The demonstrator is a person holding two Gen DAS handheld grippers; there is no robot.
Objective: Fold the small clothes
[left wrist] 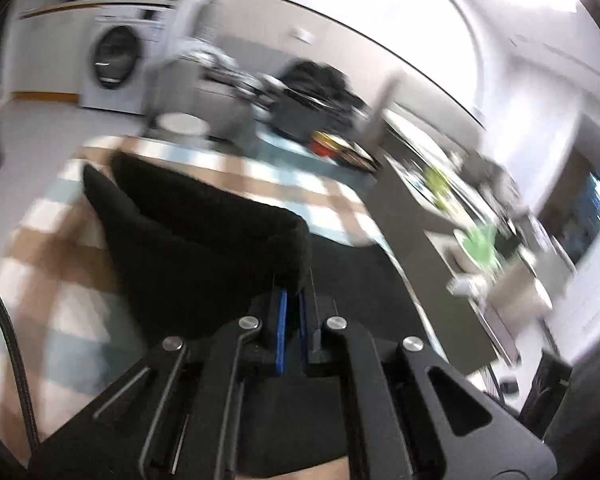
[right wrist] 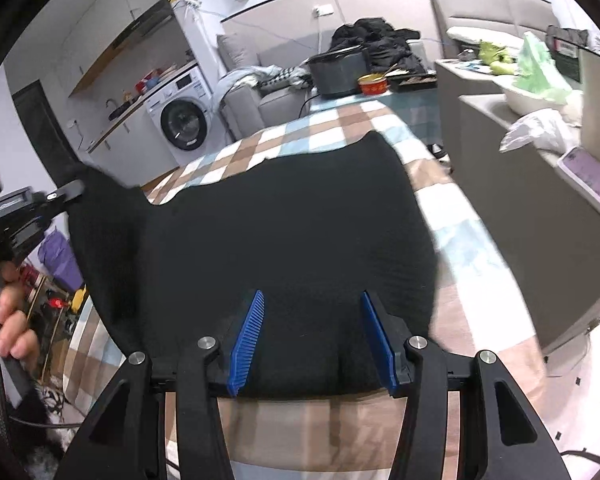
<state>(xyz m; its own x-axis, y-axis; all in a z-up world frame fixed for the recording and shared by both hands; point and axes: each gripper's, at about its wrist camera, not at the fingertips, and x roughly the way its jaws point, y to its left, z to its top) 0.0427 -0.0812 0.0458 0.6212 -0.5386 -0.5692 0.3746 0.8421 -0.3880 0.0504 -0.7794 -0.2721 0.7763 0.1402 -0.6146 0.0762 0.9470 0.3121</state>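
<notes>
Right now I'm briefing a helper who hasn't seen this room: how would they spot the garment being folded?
Find the bed with the checked cover in brown, white and pale blue. Spread across its near half lies the black garment, the only dark cloth on that cover. One corner is lifted, pinched in the left gripper.

Cloth: black cloth (right wrist: 284, 224) is lying spread on the checked cover (right wrist: 340, 120).
Right gripper: right gripper (right wrist: 312, 336) is hanging over the cloth's near edge, blue pads (right wrist: 246, 344) standing apart, nothing pinched.
Left gripper: left gripper (right wrist: 74, 189) is pinching the cloth's far-left corner, lifted off the cover.
Hand: a hand (right wrist: 10, 316) is gripping its handle at left.
Washer: washer (right wrist: 184, 120) is standing far left.
</notes>
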